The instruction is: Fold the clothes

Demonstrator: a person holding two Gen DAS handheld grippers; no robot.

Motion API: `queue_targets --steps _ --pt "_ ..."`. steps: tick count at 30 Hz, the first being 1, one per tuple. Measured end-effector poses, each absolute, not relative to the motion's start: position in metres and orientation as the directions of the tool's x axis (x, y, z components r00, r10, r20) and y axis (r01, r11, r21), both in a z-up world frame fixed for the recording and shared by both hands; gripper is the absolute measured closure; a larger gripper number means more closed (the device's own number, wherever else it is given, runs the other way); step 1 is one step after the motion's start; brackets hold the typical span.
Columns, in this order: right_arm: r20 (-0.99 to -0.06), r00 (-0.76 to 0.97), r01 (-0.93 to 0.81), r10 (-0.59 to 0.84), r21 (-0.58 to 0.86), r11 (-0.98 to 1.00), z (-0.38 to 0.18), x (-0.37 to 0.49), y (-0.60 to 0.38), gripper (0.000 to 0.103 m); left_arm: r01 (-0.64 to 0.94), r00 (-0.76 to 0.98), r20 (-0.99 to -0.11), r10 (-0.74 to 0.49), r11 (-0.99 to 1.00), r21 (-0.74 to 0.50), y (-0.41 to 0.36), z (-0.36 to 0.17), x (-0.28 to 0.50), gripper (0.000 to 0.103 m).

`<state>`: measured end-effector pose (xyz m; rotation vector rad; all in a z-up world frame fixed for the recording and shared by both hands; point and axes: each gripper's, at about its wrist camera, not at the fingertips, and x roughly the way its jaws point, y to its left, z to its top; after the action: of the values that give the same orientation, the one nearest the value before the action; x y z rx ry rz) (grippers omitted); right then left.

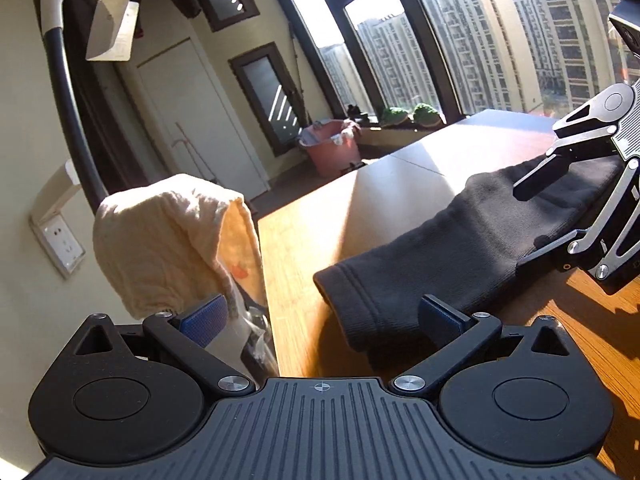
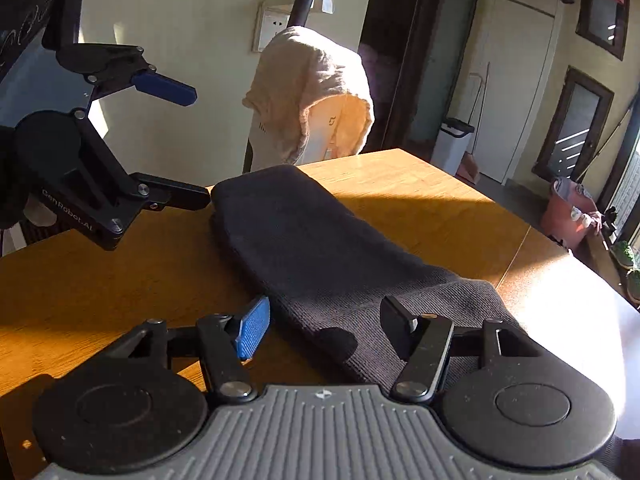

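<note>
A dark knit garment [image 1: 460, 236] lies folded in a long strip on the wooden table [image 1: 312, 240]; it also shows in the right wrist view [image 2: 320, 248]. My left gripper [image 1: 320, 318] is open and empty, just above the garment's cuffed end at the table's edge; it also shows in the right wrist view [image 2: 196, 146]. My right gripper [image 2: 324, 324] is open and empty over the garment's other end, one finger on each side; it also shows in the left wrist view [image 1: 532, 216].
A cream cloth [image 1: 176, 240] hangs over a chair back beside the table's end, also in the right wrist view [image 2: 308, 92]. A pink bucket [image 1: 330, 146] stands on the floor by the window. A wall socket [image 1: 60, 244] is at the left.
</note>
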<state>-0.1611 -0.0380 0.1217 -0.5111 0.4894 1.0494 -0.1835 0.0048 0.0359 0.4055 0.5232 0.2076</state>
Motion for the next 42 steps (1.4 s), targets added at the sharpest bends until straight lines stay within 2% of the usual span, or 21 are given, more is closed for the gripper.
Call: queue_targets --steps 1,2,3,4,6,14,15,16,17,18,19,23,28,30,33,38,40,42 --pt "-0.62 0.389 -0.913 0.681 -0.162 0.374 0.117 -0.164 -0.03 0.075 -0.084 0.847 -0.444 0.292 0.898 0.431 0.005 0.036 -0.185 0.0" --pt "-0.615 0.388 -0.912 0.687 -0.151 0.38 0.118 -0.162 -0.028 0.078 -0.08 0.846 -0.446 0.291 0.897 0.435 0.006 0.035 -0.186 0.0" --pt "-0.603 0.375 -0.911 0.704 -0.098 0.4 0.121 -0.158 -0.028 0.087 -0.075 0.846 -0.449 0.288 0.897 0.435 0.006 0.034 -0.187 0.0" --pt "-0.594 0.357 -0.906 0.72 -0.034 0.421 0.126 -0.152 -0.031 0.092 -0.069 0.846 -0.452 0.281 0.9 0.431 0.007 0.033 -0.186 0.0" --pt "-0.575 0.368 -0.887 0.731 0.019 0.462 0.135 -0.145 -0.039 0.096 -0.051 0.848 -0.46 0.263 0.905 0.422 0.009 0.029 -0.185 0.0" --pt "-0.544 0.405 -0.837 0.735 0.102 0.537 0.15 -0.134 -0.071 0.098 -0.002 0.885 -0.403 0.232 0.869 0.494 -0.011 0.015 -0.14 0.0" --pt "-0.542 0.421 -0.821 0.727 0.113 0.559 0.149 -0.134 -0.078 0.096 0.002 0.889 -0.394 0.232 0.86 0.511 -0.016 0.012 -0.134 0.0" --pt "-0.54 0.437 -0.804 0.719 0.124 0.582 0.148 -0.134 -0.086 0.089 0.009 0.891 -0.391 0.231 0.852 0.523 -0.019 0.009 -0.129 0.003" --pt "-0.539 0.47 -0.78 0.699 0.117 0.615 0.148 -0.136 -0.1 0.082 0.018 0.891 -0.394 0.226 0.848 0.529 -0.022 0.006 -0.126 0.016" --pt "-0.536 0.505 -0.757 0.677 0.102 0.646 0.147 -0.137 -0.112 0.066 0.028 0.89 -0.401 0.219 0.85 0.527 -0.024 0.004 -0.125 0.025" --pt "-0.534 0.554 -0.714 0.639 0.089 0.694 0.147 -0.138 -0.131 0.062 0.037 0.887 -0.412 0.209 0.856 0.515 -0.025 0.002 -0.125 0.04" --pt "-0.532 0.731 -0.47 0.427 0.061 0.88 0.142 -0.136 -0.211 0.062 0.045 0.884 -0.428 0.185 0.88 0.473 -0.022 0.002 -0.135 0.052" --pt "-0.552 0.781 -0.247 0.292 0.157 0.956 0.129 -0.121 -0.272 0.062 0.036 0.887 -0.432 0.161 0.91 0.413 -0.015 0.014 -0.143 0.054" --pt "-0.554 0.772 -0.231 0.313 0.214 0.949 0.122 -0.11 -0.278 0.062 0.029 0.883 -0.439 0.164 0.916 0.401 -0.015 0.017 -0.14 0.054" --pt "-0.539 0.758 -0.253 0.367 0.276 0.927 0.118 -0.098 -0.275 0.092 0.015 0.874 -0.455 0.17 0.927 0.374 -0.014 0.019 -0.133 0.055" --pt "-0.492 0.763 -0.34 0.419 0.246 0.908 0.141 -0.073 -0.261 0.093 0.03 0.867 -0.487 0.109 0.963 0.269 -0.005 0.032 -0.115 0.074" --pt "-0.458 0.79 -0.348 0.408 0.213 0.913 0.16 -0.041 -0.249 0.093 -0.024 0.88 -0.459 0.126 0.975 0.221 0.009 0.047 -0.091 0.075" --pt "-0.447 0.808 -0.328 0.383 0.198 0.924 0.171 -0.005 -0.235 0.092 -0.108 0.874 -0.458 0.162 0.984 0.142 0.03 0.056 -0.067 0.069"
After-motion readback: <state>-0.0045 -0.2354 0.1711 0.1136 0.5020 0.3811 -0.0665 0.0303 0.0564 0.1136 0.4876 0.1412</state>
